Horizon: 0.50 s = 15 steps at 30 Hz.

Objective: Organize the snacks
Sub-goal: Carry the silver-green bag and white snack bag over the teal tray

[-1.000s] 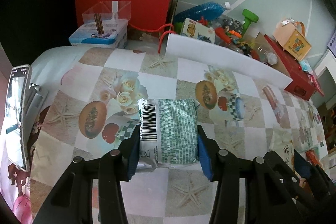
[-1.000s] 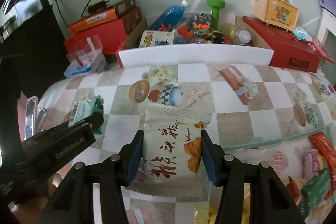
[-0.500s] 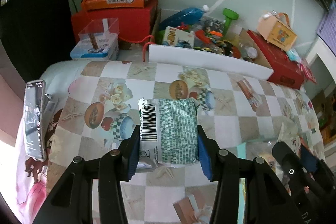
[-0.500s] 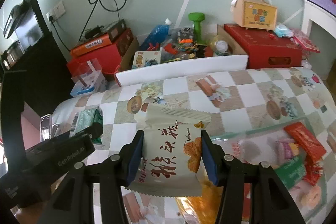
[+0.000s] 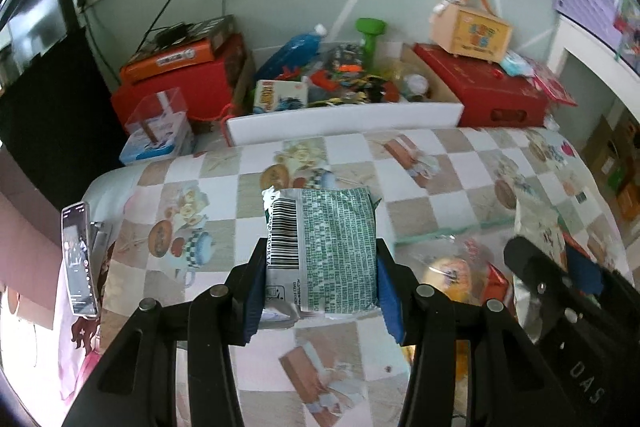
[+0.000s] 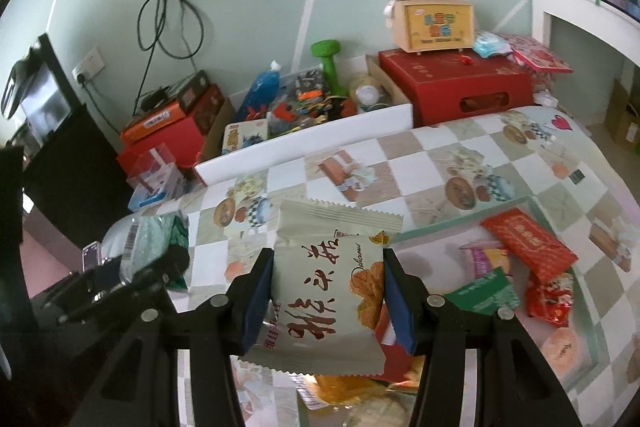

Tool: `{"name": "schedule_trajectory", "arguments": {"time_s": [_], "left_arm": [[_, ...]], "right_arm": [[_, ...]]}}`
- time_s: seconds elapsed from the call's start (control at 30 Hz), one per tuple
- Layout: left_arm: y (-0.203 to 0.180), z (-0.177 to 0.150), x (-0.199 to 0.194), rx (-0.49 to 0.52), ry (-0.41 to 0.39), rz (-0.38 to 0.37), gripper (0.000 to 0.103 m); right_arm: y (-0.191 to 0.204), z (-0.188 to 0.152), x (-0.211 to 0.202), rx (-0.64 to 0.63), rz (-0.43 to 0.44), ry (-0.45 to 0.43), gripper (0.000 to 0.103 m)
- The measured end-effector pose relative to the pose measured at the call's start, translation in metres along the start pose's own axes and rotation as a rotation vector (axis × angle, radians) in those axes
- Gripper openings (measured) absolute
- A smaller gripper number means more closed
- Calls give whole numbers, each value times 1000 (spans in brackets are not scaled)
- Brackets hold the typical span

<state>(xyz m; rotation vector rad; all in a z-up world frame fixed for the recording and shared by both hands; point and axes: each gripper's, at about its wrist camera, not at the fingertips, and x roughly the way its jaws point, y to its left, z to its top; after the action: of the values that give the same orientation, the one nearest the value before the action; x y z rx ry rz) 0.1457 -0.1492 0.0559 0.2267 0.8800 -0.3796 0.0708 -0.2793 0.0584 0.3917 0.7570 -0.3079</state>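
Left tool [image 5: 320, 281] pinching green packet [image 5: 336, 247], right tool [image 6: 326, 297] pinching beige packet [image 6: 328, 287], both angled downward

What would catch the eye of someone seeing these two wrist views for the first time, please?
Each gripper holds a snack clamped between its blue pads, above a table with a checkered picture tablecloth: the left gripper grips a green-printed packet with a barcode, the right gripper a cream packet with dark red characters. To the right in the right wrist view lies a heap of loose snacks, topped by a red packet.
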Motion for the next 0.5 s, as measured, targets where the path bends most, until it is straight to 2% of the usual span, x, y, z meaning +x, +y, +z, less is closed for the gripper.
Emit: {"name": "schedule_trajectory", "arguments": {"time_s": [0.5], "left_arm": [[-67,-26,-18,128,-4,-61,50]], "right_arm": [[-72,-10,-32,125,-79,-23,55]]}}
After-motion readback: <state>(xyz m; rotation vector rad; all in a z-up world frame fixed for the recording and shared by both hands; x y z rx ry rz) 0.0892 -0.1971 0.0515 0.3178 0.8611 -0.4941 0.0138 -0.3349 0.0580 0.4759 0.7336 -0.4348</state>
